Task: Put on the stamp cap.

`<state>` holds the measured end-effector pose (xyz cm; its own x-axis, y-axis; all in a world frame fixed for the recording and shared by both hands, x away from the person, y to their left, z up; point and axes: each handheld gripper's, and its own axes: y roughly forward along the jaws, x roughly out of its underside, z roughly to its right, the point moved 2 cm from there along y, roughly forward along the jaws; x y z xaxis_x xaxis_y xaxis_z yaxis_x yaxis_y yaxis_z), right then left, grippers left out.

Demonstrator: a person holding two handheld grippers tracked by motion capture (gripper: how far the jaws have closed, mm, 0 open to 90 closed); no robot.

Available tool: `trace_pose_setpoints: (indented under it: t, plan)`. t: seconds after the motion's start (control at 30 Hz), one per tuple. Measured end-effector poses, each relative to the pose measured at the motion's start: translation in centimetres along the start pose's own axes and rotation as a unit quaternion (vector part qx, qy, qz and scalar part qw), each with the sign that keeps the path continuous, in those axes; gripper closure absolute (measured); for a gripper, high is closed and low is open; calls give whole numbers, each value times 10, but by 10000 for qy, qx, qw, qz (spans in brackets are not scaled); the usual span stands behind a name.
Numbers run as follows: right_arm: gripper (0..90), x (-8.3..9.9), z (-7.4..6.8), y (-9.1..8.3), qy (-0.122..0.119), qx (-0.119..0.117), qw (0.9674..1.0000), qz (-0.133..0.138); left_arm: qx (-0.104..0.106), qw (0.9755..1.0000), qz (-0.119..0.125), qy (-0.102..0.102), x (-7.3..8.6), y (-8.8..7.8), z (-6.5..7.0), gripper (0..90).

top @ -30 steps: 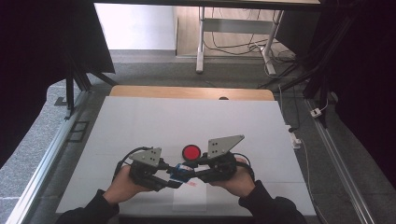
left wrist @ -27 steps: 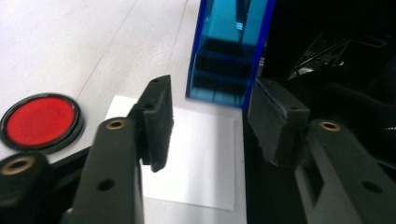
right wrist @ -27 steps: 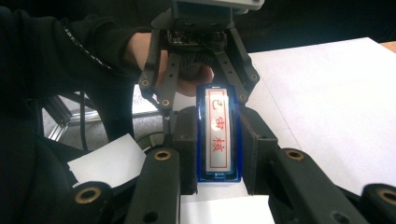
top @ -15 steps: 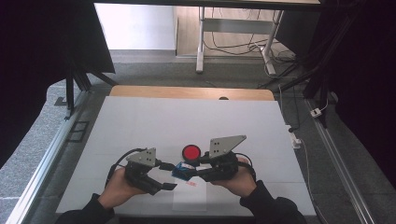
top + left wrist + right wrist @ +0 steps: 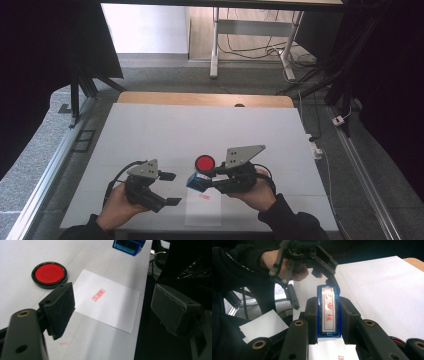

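Surface: a white table top [image 5: 165,130] with a wooden far edge, grey floor around it, and dark curtains at both sides.
Paper: a white sheet of paper [image 5: 204,207] lies at the near edge of the table, between the two hands; a small red rectangular stamp mark [image 5: 98,294] is printed on it.
Ink pad: a round red ink pad in a black case [image 5: 204,163] sits on the table just beyond the paper, near the right gripper.
Stamp: a blue rectangular plastic stamp with a white label of red characters [image 5: 329,311] is held above the far end of the paper, near the ink pad.
Right gripper: the right gripper [image 5: 207,181] has its jaws closed on the sides of the stamp.
Left gripper: the left gripper [image 5: 170,189] is to the left of the paper, apart from the stamp; its jaws have just been opening, stand spread, and have nothing between them.
Hands: the person's hands come in from the near edge, each holding one gripper.
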<state>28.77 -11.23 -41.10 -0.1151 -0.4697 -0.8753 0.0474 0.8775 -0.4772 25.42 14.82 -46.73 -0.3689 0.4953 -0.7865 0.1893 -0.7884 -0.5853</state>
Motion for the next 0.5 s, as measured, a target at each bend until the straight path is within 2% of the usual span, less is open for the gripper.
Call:
trace_pose_setpoints:
  t: [0.07,0.2,0.5]
  plan:
    - [708,0,0,-1,21,43,10000,-13,-24,10000,27,-79,2,-3,0,172]
    - [708,1,2,-2,29,125,9999,-27,-262,9994,38,-236,9,-11,2,160]
    - [708,4,6,-6,121,318,9994,-112,-574,9965,144,-587,27,-29,5,95]
